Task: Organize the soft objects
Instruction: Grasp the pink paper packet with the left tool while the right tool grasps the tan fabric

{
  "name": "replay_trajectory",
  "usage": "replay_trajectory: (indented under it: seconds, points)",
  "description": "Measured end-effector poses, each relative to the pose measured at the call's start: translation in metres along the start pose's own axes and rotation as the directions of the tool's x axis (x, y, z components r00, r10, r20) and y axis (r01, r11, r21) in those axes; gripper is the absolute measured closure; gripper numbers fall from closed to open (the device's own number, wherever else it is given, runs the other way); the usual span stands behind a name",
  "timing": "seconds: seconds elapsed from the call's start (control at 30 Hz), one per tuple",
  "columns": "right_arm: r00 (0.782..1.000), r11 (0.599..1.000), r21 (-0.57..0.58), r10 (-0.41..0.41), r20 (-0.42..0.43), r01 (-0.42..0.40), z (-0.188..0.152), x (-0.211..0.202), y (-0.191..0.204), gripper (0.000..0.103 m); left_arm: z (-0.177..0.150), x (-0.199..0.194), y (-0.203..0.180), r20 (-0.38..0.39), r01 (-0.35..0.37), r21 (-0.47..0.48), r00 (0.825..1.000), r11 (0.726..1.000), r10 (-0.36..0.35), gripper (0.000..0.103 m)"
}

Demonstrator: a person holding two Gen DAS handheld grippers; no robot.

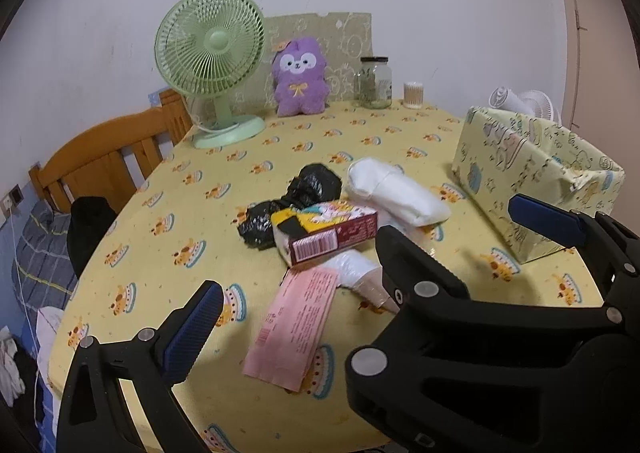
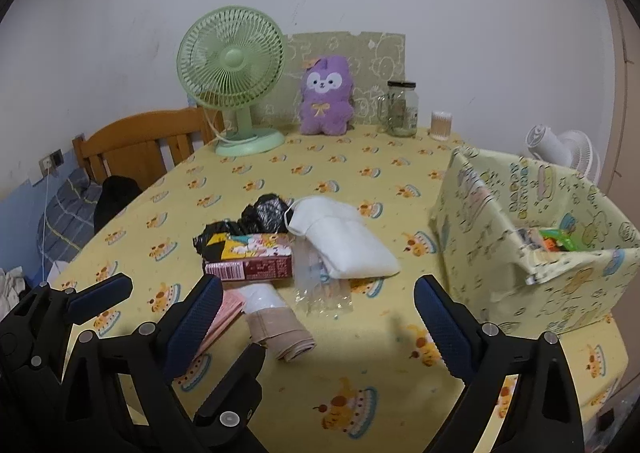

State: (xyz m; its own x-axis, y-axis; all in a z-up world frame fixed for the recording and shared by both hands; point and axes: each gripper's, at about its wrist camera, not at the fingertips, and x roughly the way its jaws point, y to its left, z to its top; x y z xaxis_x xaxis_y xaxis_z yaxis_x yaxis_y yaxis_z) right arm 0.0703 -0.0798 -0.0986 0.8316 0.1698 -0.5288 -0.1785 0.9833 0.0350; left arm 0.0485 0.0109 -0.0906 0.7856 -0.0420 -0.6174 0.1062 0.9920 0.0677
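Note:
A pile of soft things lies mid-table: a black plastic bag (image 1: 304,193), a white pouch (image 1: 394,193), a maroon cartoon box (image 1: 332,233), a pink packet (image 1: 294,327) and a beige-and-white roll (image 1: 362,279). In the right wrist view I see the same bag (image 2: 260,215), pouch (image 2: 346,243), box (image 2: 250,257), roll (image 2: 274,323) and a clear wrapper (image 2: 324,295). A yellow patterned storage box (image 2: 532,249) stands at the right, with colourful items inside. My left gripper (image 1: 296,305) is open above the pink packet. My right gripper (image 2: 320,321) is open over the roll and wrapper.
A green fan (image 2: 236,73), a purple plush (image 2: 326,97), a glass jar (image 2: 400,109) and a cotton-swab tub (image 2: 441,125) stand along the far edge. A wooden chair (image 2: 140,145) is at the left. A white fan (image 2: 568,151) sits behind the storage box (image 1: 532,177).

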Motion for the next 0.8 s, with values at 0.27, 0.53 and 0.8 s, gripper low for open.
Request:
replay_trajectory:
  seconds: [0.27,0.53,0.8]
  points:
    - [0.995,1.0,-0.013,0.026,-0.091,-0.028,-0.006,0.026,0.009,0.01,-0.007,0.023,0.015,-0.076,-0.008,-0.037,0.997,0.999,0.005,0.006]
    - [0.984,0.999,-0.017,0.045,-0.171,-0.048,-0.014,0.043,0.015,0.02,-0.016,0.039,0.023,-0.14,0.003,-0.061,0.99,0.998,-0.011,0.023]
    - [0.976,0.998,0.023,0.069,-0.205,-0.066,-0.014,0.05,0.013,0.028,-0.014,0.036,0.022,-0.131,0.048,-0.079,0.99,0.996,-0.058,0.059]
